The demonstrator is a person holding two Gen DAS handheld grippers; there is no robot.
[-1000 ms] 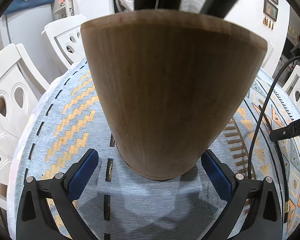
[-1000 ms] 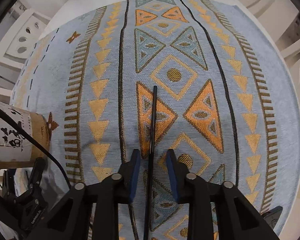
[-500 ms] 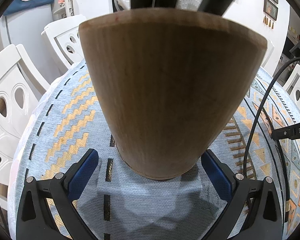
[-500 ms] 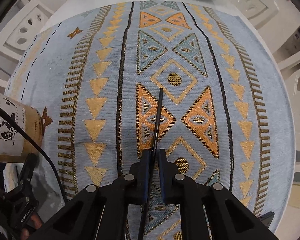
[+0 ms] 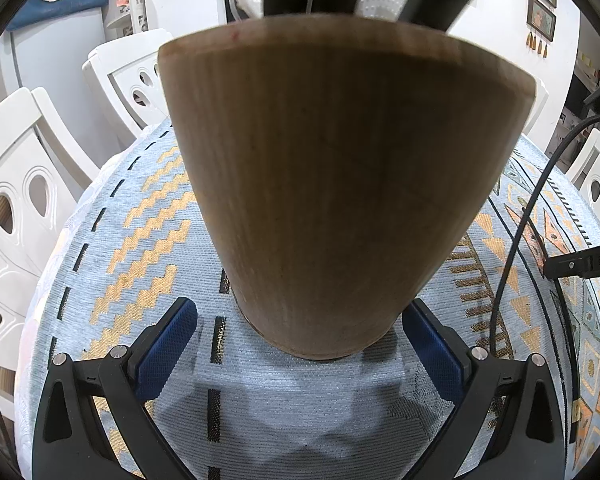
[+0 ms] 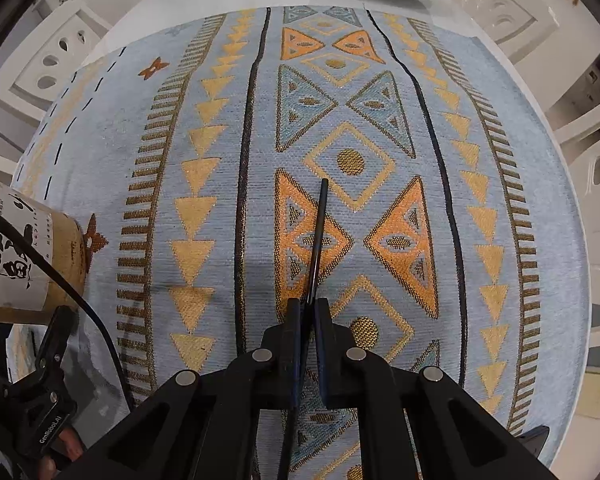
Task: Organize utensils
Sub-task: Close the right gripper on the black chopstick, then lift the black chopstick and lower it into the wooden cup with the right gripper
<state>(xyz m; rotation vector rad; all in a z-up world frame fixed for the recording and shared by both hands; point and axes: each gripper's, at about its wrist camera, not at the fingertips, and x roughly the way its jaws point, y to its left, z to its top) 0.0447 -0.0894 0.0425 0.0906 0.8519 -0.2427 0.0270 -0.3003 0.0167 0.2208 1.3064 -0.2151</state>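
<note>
Right claw [image 6: 307,312] clamped on black chopstick [image 6: 318,236]; left claw [image 5: 300,336] straddles wooden holder [image 5: 340,184].

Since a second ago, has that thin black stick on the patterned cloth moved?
Yes. The black stick has tilted: its tip now points right, toward the gold dot, pinched by the right hand-held gripper, whose jaws just closed.

Wooden holder [image 5: 340,192] contents hidden, black chopstick [image 6: 317,240] lower end cut off

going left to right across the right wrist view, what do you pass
wooden holder with its white label → black cable → black chopstick, clamped upright-looking between the right gripper pads over the patterned cloth → white chair at the right edge
</note>
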